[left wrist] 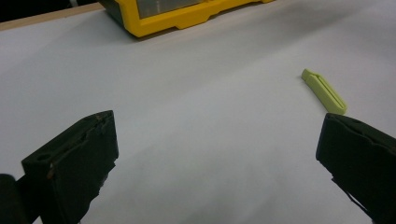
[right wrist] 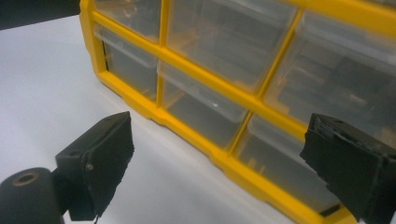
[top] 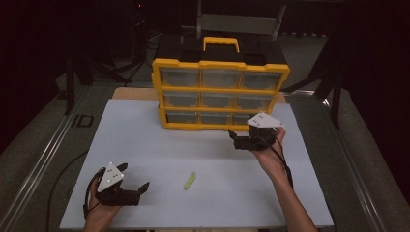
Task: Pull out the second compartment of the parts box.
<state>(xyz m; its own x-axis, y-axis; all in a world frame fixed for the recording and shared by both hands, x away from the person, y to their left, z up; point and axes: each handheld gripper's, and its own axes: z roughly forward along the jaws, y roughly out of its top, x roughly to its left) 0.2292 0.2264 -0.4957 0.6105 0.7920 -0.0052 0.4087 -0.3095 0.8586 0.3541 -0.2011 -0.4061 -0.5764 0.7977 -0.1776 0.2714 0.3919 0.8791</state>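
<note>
Nine clear drawers in three rows fill the yellow-framed organizer (top: 220,93), which stands upright at the far middle of the white table (top: 145,145), handle on top. Nothing lies between it and the small yellow-green clip (top: 189,180), which rests flat on bare table, nearer the person, its long axis running near to far, tilted slightly right. The left gripper (top: 134,180) sits low at the near left, jaws wide, clip just beside its right jaw. The right gripper (top: 233,137) hangs before the bottom right drawers, jaws wide, empty.
</note>
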